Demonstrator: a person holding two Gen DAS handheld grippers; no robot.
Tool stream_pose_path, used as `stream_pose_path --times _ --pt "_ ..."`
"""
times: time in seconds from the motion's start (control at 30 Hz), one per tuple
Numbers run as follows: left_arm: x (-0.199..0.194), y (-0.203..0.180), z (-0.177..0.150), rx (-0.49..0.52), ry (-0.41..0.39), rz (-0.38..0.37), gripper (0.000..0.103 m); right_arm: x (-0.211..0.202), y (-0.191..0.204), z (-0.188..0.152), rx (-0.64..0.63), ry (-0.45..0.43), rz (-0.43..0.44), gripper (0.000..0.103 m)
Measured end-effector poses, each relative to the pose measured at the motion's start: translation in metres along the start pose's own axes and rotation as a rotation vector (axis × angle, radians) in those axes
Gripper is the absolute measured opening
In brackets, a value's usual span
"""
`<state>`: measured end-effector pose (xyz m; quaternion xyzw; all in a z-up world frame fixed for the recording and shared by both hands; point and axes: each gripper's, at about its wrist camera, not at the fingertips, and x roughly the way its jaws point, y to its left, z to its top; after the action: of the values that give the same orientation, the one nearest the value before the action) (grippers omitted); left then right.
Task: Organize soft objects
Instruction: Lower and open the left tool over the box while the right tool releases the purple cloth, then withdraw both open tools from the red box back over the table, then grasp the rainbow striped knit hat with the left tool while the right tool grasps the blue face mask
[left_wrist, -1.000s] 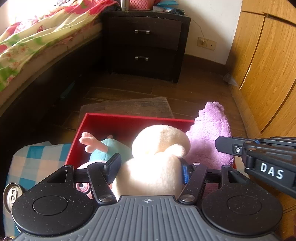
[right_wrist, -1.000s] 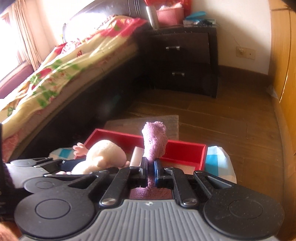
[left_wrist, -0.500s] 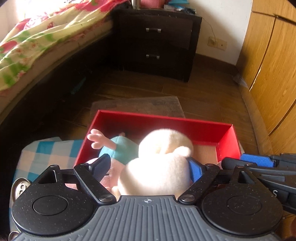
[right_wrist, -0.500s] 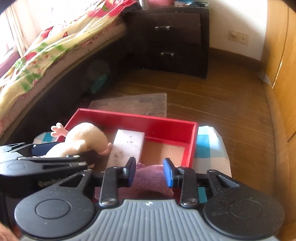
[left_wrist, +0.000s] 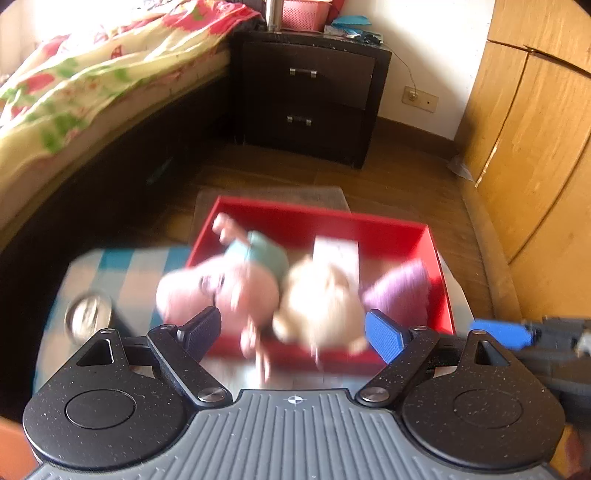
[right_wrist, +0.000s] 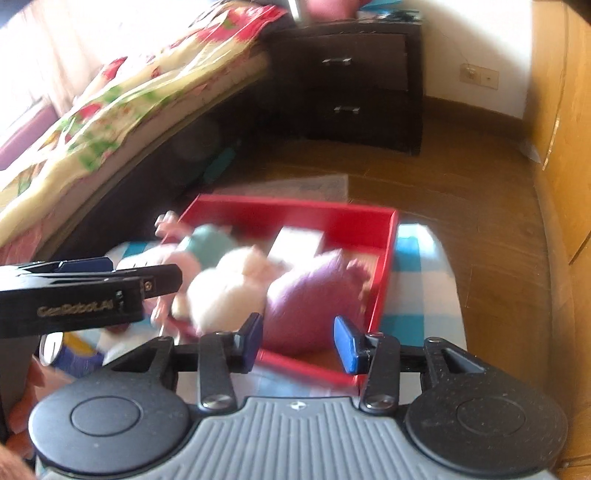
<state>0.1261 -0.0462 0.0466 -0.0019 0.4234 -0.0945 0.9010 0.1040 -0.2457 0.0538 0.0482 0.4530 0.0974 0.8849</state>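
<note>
A red box (left_wrist: 439, 280) stands on a blue-and-white checked cloth (left_wrist: 122, 266). Inside lie a pink doll in a teal shirt (left_wrist: 240, 284), a cream plush toy (left_wrist: 317, 310), a purple fluffy cloth (left_wrist: 399, 291) and a white sponge (left_wrist: 336, 251). My left gripper (left_wrist: 291, 332) hangs open above the box's near edge, with nothing between its pads. My right gripper (right_wrist: 299, 338) is pulled back over the near right corner of the red box (right_wrist: 384, 266). Its jaws are opening, and the purple cloth (right_wrist: 310, 306) lies free below them beside the cream plush (right_wrist: 229, 291).
A metal can (left_wrist: 86, 314) stands on the checked cloth left of the box. A bed (left_wrist: 74, 92) runs along the left, a dark nightstand (left_wrist: 310, 96) stands at the back, and a wooden wardrobe (left_wrist: 535, 147) is on the right. A mat (right_wrist: 321, 184) lies on the floor beyond the box.
The left gripper let go of the cream plush and the right gripper let go of the purple cloth. Both now lie in the box, and both grippers have drawn back towards me.
</note>
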Motion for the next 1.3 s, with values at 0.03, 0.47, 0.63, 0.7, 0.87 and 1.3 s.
stream_pose_path --times 0.03,0.47,0.63,0.7,0.87,1.3 --pt "-0.004 0.001 -0.007 -0.008 0.008 -0.013 0.083 -0.003 0.001 -0.005 0.003 0.004 0.002 0.021" --pt "-0.047 0.009 -0.094 -0.006 0.06 -0.061 0.083 -0.042 0.013 -0.077 0.072 0.054 0.067 0.021" --pt "-0.039 0.014 -0.11 0.028 0.106 -0.022 0.082 -0.038 0.015 -0.094 0.033 0.094 0.029 0.021" --pt "-0.035 0.014 -0.115 0.043 0.121 -0.009 0.082 -0.037 0.014 -0.096 0.034 0.11 0.032 0.021" --pt "-0.034 0.019 -0.12 0.056 0.134 -0.01 0.083 -0.029 0.014 -0.105 0.001 0.147 0.007 0.023" --pt "-0.002 -0.025 -0.141 0.137 0.227 -0.106 0.083 -0.029 -0.011 -0.11 0.032 0.16 -0.046 0.027"
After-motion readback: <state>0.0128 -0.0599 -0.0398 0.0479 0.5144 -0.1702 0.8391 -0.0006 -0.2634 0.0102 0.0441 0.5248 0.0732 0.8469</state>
